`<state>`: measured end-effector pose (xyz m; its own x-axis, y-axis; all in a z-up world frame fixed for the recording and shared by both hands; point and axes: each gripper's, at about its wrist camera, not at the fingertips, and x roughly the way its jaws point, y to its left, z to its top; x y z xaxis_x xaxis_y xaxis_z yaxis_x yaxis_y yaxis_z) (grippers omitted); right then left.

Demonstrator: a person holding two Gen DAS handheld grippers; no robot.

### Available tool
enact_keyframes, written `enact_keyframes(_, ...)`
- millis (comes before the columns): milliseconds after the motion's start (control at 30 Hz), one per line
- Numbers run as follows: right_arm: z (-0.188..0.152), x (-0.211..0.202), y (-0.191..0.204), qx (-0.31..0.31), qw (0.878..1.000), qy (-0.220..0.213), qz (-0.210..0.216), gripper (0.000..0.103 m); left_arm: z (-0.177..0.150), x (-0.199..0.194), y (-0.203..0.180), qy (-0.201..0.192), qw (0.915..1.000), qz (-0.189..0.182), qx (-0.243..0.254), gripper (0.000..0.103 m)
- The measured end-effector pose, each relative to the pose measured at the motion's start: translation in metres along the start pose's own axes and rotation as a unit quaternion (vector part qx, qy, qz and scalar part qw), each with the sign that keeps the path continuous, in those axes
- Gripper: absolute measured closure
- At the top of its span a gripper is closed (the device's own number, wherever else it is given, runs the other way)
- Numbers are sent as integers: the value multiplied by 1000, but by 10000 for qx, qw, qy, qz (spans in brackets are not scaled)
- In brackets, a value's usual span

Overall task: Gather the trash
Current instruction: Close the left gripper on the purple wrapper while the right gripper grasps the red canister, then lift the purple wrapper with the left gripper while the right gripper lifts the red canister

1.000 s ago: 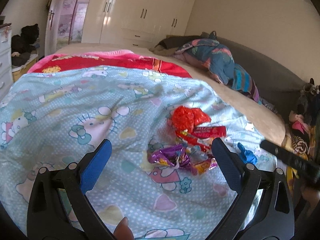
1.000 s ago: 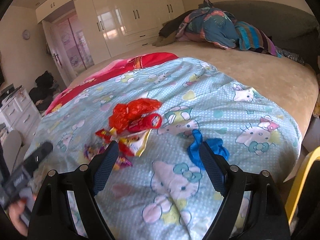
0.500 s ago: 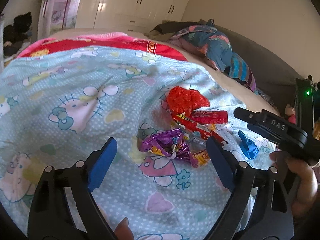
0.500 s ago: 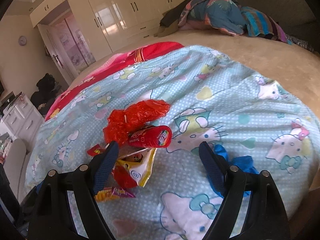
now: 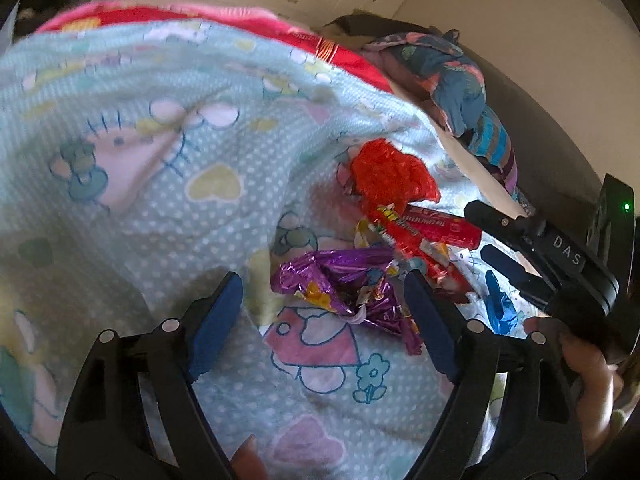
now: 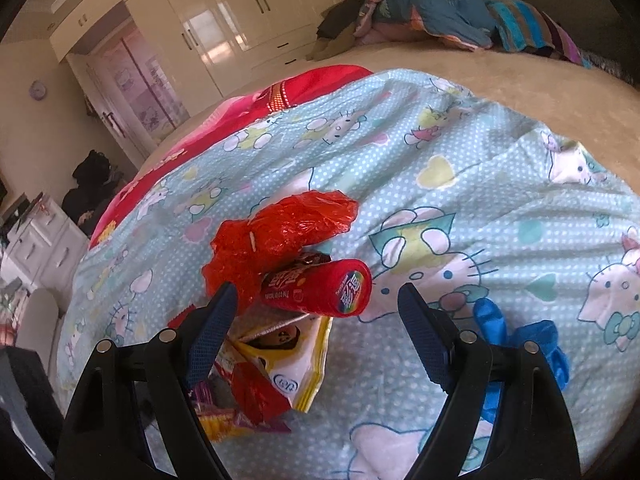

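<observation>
A pile of trash lies on the blue cartoon blanket [image 5: 168, 208]. It holds a crumpled purple foil wrapper [image 5: 344, 284], a red plastic bag [image 5: 390, 176] [image 6: 280, 236], a red candy tube [image 5: 440, 228] [image 6: 320, 290] and a yellow-white snack packet [image 6: 296, 364]. A blue glove [image 5: 498, 308] [image 6: 520, 344] lies to the right. My left gripper [image 5: 324, 304] is open, with the purple wrapper between its fingers. My right gripper [image 6: 316, 316] is open, just short of the red tube. It also shows in the left wrist view [image 5: 552, 256].
A red blanket [image 6: 224, 132] lies under the blue one. Bundled clothes [image 6: 432, 4] sit at the bed's far end. White wardrobes [image 6: 224, 28] line the back wall. A white dresser [image 6: 36, 248] stands left of the bed.
Both grippers have moved closer to the trash pile. The purple wrapper now sits between the left fingers, and the red tube is nearer the right gripper.
</observation>
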<state>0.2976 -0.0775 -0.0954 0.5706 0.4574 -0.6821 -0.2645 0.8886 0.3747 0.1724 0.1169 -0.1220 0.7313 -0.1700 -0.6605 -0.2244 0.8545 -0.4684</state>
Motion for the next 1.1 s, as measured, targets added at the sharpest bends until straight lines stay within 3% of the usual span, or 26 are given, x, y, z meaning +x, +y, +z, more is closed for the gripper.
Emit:
enact_keyframes(200,4,17,-7,227,9995,161,117,34,-2,0,3,-1,9999,-57,-103,32)
enact_keyframes(300,5,20,-6,226,9993,210,214,52,-3,-1,4,-2,9999,-28,-133,42)
enact_keyframes(333,4,19,-5,162,9995,178,205,62,-3,-2,5,0,9999,-20,-147,44)
enact_keyframes(367,3,17,-4,116,9996,153,215,64,-3,-2,6,1,9999,-13,-162,48)
enact_keyframes(633,-9,-19,-4,50,9992,-288,289,67,-6,-8,4,-16,9999,-65,-127,68)
enact_keyframes(700,-14,-33,-4,17,9987,-435,276,68,-6,-9,4,3,9998,-142,-130,78)
enact_keyframes(933,-32,-71,-5,-124,9971,-740,138,69,-11,-15,1,38,9998,-211,-61,92)
enact_keyframes(967,-33,-73,-5,-131,9970,-754,140,69,-11,-17,2,21,9998,-201,-49,98)
enact_keyframes(1100,-40,-87,-3,-233,9962,-833,137,69,-11,-24,3,-43,9998,-191,-68,101)
